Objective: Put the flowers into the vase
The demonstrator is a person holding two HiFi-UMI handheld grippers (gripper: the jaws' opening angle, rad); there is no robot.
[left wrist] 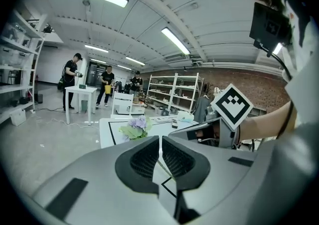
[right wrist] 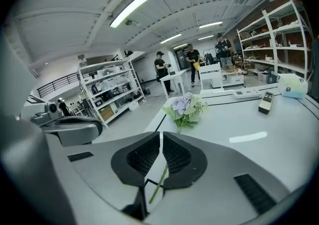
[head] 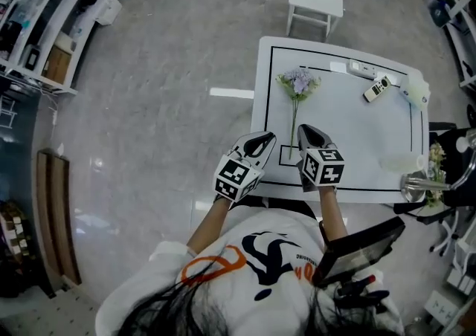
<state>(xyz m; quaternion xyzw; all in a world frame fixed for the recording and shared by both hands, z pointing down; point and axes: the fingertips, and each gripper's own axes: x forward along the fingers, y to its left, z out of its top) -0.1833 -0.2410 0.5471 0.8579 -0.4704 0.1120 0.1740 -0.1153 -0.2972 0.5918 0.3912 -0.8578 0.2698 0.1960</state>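
We see the flower [head: 294, 104] lying flat on the counter [head: 357, 141], bloom at the far end and stem running straight back toward us. Its near end lies between the two grippers, closer to the right gripper [head: 305, 130], which points along it. That one and the left gripper [head: 268, 136] both have their jaws pressed together, holding nothing.

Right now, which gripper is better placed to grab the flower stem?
Right. The right gripper sits beside the near end of the flower stem, which lines up with its shut jaws; the left gripper, also shut, is farther off.
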